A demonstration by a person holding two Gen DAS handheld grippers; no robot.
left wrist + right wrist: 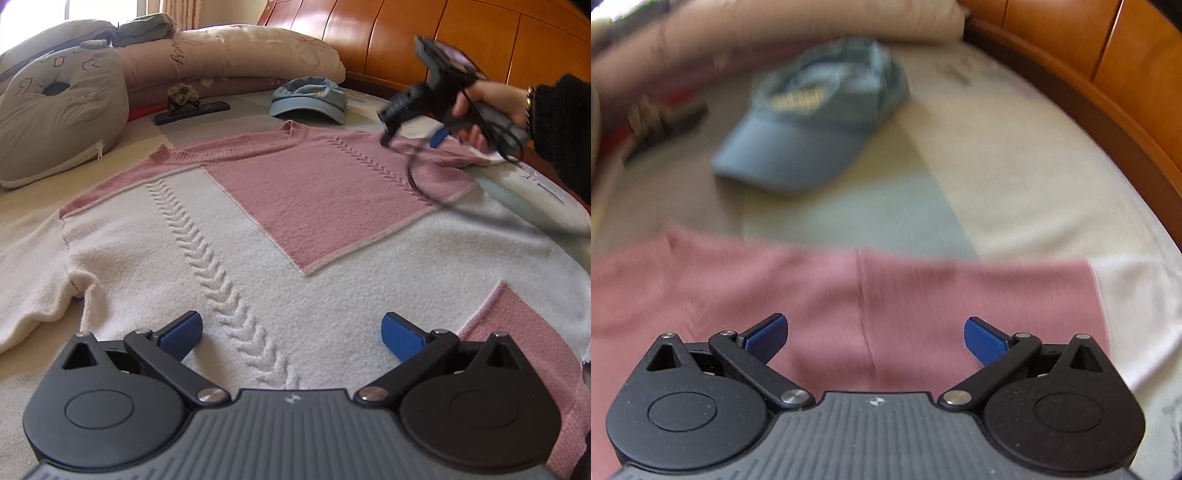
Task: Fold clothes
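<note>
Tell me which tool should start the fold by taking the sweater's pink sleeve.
Right. The right tool hangs open directly over the pink sleeve of the sweater. The left tool, also open, sits over the white body near the hem, far from that sleeve.

Sweater [295, 229] pink-and-white blocks, cable-knit braids; cap [308, 99] light blue.

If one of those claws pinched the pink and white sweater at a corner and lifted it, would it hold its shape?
Probably not. The sweater is soft knit lying limp on the bed, its sleeve rumpled, so it would likely sag and drape. The fuzzy surface should grip the ribbed blue pads rather than slip. It looks light.
</note>
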